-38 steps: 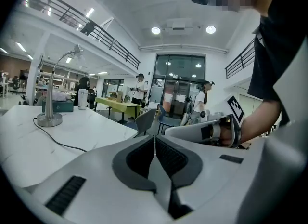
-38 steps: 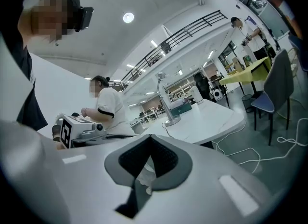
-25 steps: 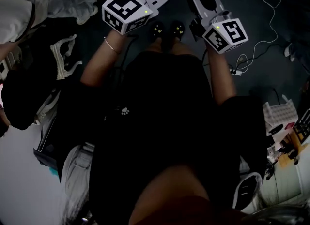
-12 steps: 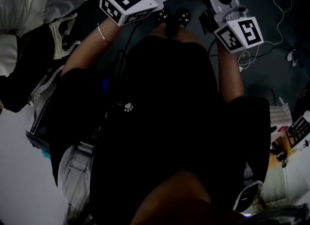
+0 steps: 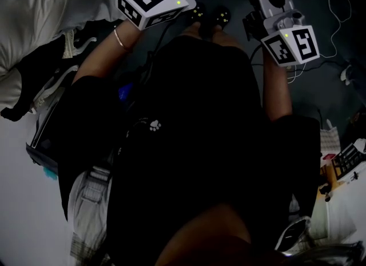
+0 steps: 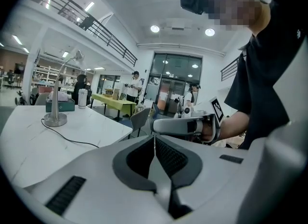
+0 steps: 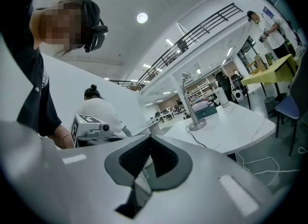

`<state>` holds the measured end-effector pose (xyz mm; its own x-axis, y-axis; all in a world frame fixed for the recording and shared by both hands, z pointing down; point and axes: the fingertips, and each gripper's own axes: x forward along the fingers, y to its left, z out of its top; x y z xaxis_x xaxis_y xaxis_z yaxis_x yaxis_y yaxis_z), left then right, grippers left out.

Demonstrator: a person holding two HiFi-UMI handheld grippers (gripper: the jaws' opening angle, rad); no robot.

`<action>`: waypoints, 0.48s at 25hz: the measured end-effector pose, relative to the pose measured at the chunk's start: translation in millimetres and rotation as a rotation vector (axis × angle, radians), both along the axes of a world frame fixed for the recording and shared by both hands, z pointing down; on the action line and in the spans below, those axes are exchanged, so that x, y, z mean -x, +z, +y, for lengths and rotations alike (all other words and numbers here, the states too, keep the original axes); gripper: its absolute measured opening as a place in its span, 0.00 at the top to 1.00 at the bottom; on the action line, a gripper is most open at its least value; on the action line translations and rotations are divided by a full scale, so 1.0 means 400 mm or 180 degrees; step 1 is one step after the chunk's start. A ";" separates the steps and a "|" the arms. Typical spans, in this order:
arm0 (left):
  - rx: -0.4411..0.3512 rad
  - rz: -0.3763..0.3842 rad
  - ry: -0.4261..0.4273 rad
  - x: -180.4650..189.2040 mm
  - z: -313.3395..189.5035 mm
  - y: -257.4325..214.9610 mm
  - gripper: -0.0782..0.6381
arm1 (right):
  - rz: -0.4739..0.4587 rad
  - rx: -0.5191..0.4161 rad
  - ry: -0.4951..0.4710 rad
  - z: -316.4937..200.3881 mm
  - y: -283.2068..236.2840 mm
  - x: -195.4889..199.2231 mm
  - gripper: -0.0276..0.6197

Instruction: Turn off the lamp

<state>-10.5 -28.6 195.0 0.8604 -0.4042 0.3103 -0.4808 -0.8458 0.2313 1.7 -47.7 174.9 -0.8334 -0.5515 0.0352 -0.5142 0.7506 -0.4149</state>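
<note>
**Lamp off to the side of both closed grippers, well out of reach**

The lamp stands upright, its pole vertical, on the white table, ahead and well to the left of your left gripper, and ahead and to the right of your right gripper. Both pairs of jaws are pressed together with nothing between them, and the grippers are angled toward each other. By how large the lamp looks, your left hand seems a little nearer. Count: one lamp, one cord trailing from its base, one table, two grippers.
</note>
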 end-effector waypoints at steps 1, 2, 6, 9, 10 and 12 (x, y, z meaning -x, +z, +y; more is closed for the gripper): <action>-0.0009 0.0006 -0.0019 0.001 -0.002 -0.003 0.87 | -0.0003 -0.0010 0.0002 0.000 -0.003 -0.002 0.95; -0.0023 0.0012 -0.0039 0.002 -0.003 -0.006 0.87 | -0.0003 -0.0020 0.0003 0.000 -0.005 -0.003 0.96; -0.0070 0.0055 -0.0105 0.004 -0.010 -0.016 0.87 | -0.0003 -0.0053 0.0042 0.000 -0.015 -0.016 0.96; -0.0114 0.0105 -0.0153 0.004 -0.015 -0.030 0.87 | 0.0013 -0.0079 0.0076 -0.002 -0.025 -0.027 0.96; -0.0150 0.0134 -0.0178 0.004 -0.018 -0.039 0.87 | 0.0012 -0.0088 0.0092 -0.002 -0.029 -0.031 0.96; -0.0210 0.0160 -0.0201 0.000 -0.020 -0.050 0.87 | -0.0007 -0.0108 0.0135 -0.003 -0.038 -0.038 0.96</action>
<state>-10.5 -36.7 174.8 0.8464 -0.4764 0.2382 -0.5229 -0.8283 0.2013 17.0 -49.0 159.9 -0.8093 -0.5872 0.0140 -0.5450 0.7418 -0.3908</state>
